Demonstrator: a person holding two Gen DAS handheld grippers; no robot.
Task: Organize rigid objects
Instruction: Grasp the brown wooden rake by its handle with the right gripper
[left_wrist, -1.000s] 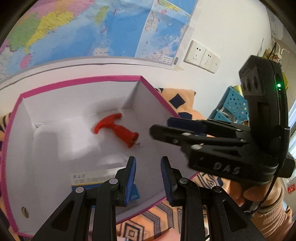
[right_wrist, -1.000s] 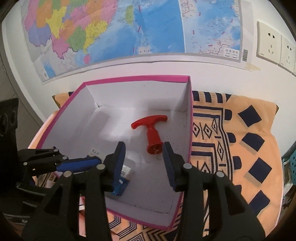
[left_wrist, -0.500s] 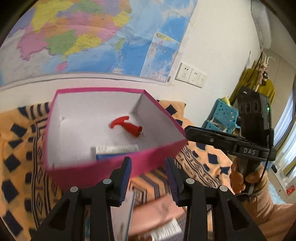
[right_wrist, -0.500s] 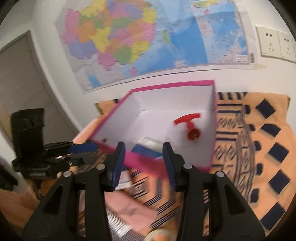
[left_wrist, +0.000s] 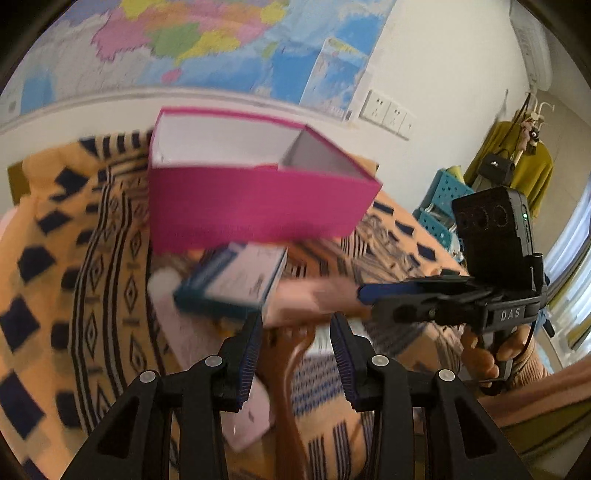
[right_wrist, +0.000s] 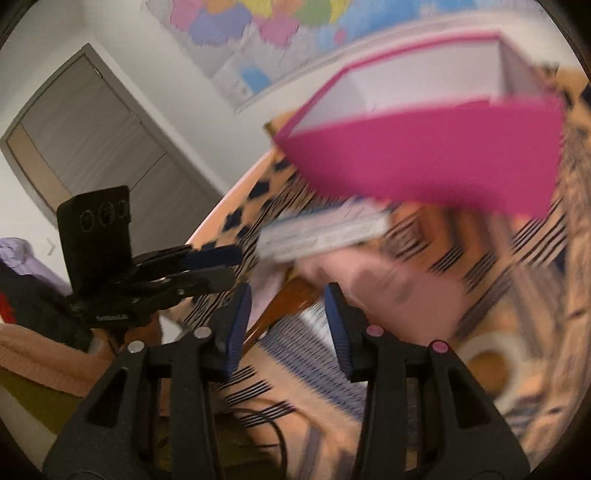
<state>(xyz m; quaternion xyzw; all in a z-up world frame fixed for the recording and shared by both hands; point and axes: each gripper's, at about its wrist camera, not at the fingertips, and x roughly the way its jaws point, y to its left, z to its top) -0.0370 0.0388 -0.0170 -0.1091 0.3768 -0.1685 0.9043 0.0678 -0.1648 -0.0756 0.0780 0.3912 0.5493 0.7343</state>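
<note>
The left gripper (left_wrist: 295, 332) has its fingers apart with nothing between them; the gap is narrow and the pads do not press on anything. Just ahead of its tips lies a blue-and-white carton (left_wrist: 236, 280), tilted, resting on a pink flat thing (left_wrist: 317, 299) that is too blurred to name. Further ahead, beyond the carton, stands the pink box (left_wrist: 258, 206), open on top, on the patterned cloth (left_wrist: 74, 258). The inside floor of the box is hidden from here.

The right gripper (right_wrist: 288, 314) also holds nothing; its fingers stand a little apart. Under its tips I see a brown stick (right_wrist: 284, 306), blurred. The carton is ahead of it and slightly left, and the box is ahead and to the right. A tape roll (right_wrist: 491, 354) lies to its right on the cloth.
</note>
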